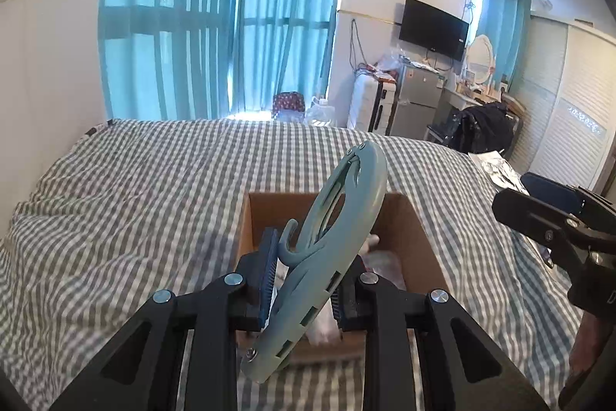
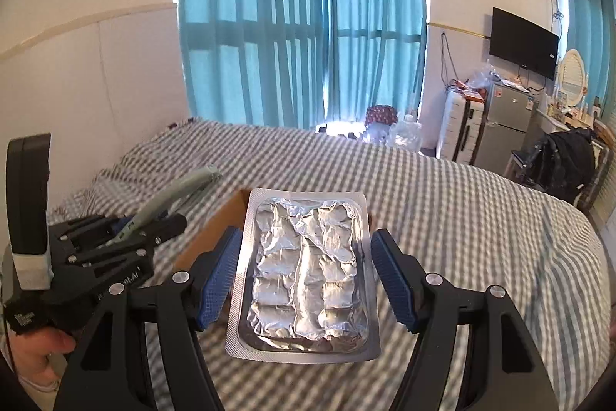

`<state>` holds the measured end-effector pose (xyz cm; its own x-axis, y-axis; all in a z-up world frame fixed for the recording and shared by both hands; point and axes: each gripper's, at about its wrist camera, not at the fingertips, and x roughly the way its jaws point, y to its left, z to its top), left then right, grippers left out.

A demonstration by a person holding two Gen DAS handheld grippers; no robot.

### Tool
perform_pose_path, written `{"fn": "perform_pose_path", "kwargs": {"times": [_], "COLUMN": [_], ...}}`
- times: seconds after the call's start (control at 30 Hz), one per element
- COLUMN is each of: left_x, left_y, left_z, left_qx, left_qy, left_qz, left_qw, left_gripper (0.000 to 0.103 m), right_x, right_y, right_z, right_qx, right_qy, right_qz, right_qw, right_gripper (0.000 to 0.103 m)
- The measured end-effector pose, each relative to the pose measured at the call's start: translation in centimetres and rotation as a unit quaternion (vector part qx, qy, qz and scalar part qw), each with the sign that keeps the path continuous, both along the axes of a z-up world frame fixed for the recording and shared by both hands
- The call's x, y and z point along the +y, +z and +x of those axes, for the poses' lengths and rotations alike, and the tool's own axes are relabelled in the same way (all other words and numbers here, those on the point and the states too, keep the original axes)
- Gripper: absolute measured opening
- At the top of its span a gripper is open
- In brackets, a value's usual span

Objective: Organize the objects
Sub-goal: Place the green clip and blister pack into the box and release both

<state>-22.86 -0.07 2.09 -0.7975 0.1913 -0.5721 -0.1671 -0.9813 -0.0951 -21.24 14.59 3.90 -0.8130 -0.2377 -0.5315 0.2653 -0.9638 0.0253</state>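
My left gripper (image 1: 304, 280) is shut on a pale blue plastic hook clip (image 1: 331, 241) and holds it tilted above an open cardboard box (image 1: 417, 237) on the bed. The clip also shows in the right wrist view (image 2: 169, 203), held by the left gripper (image 2: 127, 234). My right gripper (image 2: 308, 276) holds a silver foil blister pack (image 2: 308, 272) between its blue pads (image 2: 217, 280), over the box's right part. The right pad stands slightly off the pack's edge. The right gripper shows at the right edge of the left wrist view (image 1: 554, 218).
The box holds plastic-wrapped items (image 1: 385, 264). A grey-checked bedspread (image 1: 134, 203) covers the bed. Teal curtains (image 1: 215, 26), a suitcase (image 1: 369, 103), a small fridge (image 1: 419, 103) and a chair with dark clothes (image 1: 481, 130) stand beyond the bed. Papers (image 1: 496, 168) lie at the bed's right edge.
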Motion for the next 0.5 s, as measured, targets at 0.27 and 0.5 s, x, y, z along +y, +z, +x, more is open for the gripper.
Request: {"fn": "perform_pose_path", "kwargs": {"times": [0.27,0.5], "left_x": [0.0,0.1], "left_y": [-3.5,-6.8], "left_z": [-5.8,-7.6], "left_qx": [-0.032,-0.059], "left_qy": [0.0,-0.004], "left_qz": [-0.006,-0.022], "left_qw": [0.9995,0.998], "left_gripper": [0.024,0.024], "right_x": [-0.8,-1.2], "right_y": [-2.5,-7.7], "right_z": [-6.8,-10.4], "right_qx": [-0.02,-0.065], "right_qy": [-0.001,-0.003], "right_qz": [-0.016,-0.002], "right_qw": [1.0,0.998], "right_gripper": [0.069,0.069]}}
